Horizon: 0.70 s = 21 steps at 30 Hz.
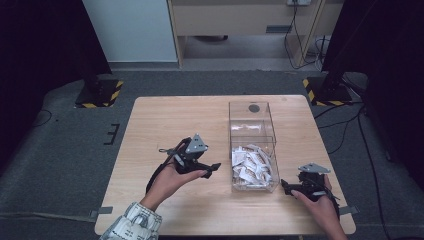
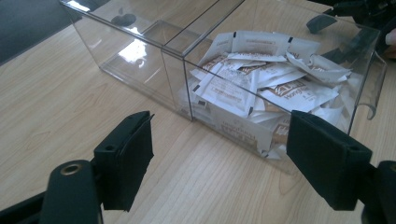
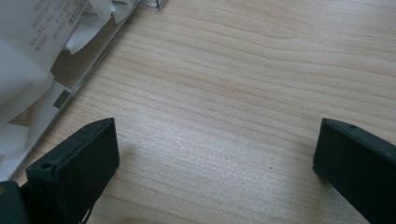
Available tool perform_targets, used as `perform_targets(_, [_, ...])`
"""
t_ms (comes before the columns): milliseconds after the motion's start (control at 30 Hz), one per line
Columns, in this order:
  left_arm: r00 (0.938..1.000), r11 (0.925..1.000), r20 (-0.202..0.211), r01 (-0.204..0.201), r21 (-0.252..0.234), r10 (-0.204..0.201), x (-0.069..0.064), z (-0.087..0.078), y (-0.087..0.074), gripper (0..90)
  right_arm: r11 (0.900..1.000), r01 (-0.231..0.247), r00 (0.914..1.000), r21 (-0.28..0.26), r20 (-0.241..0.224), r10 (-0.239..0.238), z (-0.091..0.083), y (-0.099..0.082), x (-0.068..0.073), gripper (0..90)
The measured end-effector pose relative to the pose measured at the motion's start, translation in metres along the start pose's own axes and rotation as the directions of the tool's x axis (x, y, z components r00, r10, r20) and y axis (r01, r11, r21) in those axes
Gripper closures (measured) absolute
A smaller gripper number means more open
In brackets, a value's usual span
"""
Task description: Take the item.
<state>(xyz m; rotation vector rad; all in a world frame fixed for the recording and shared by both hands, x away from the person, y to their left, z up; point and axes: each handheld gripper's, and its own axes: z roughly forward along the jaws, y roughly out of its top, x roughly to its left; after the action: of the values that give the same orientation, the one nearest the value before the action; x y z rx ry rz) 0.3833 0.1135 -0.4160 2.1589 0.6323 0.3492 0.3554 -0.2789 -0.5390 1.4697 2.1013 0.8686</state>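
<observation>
- I am holding my left claw (image 1: 212, 169) wide apart and gripping nothing, mid-frame, beside the clear box (image 1: 253, 146) of paper packets (image 1: 251, 165).
- My right claw (image 1: 286, 186) is resting spread and bare at lower right.
- Next, I think, I am reaching in for one packet.

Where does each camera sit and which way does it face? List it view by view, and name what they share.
High view: above the person's side, looking forward and down on the table; forearms, left gripper and right gripper show.
Left gripper view: rides on the left gripper, facing the clear box of paper packets; open jaws show.
Right gripper view: rides on the right gripper, looking down at bare tabletop beside the box; open jaws show.
Shared: box, packets, table.
</observation>
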Motion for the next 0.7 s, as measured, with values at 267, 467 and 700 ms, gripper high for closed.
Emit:
perform_targets(267, [0.9998,0.9998,0.013,-0.013,-0.012,0.013,-0.008,0.005,0.015,24.4,1.0,0.002,1.0,-0.001,0.0,-0.002,0.0,0.0,0.0,0.6])
perform_targets(467, [0.9996,0.9997,0.019,-0.022,-0.013,0.022,-0.01,0.009,0.019,26.4,1.0,0.0,1.0,0.0,0.0,0.0,0.0,0.0,0.0,0.6])
perform_targets(700, [0.9979,0.9988,0.041,-0.048,-0.012,0.049,-0.019,0.014,0.031,34.3,1.0,-0.002,1.0,-0.001,0.001,0.002,0.0,0.0,0.0,0.7])
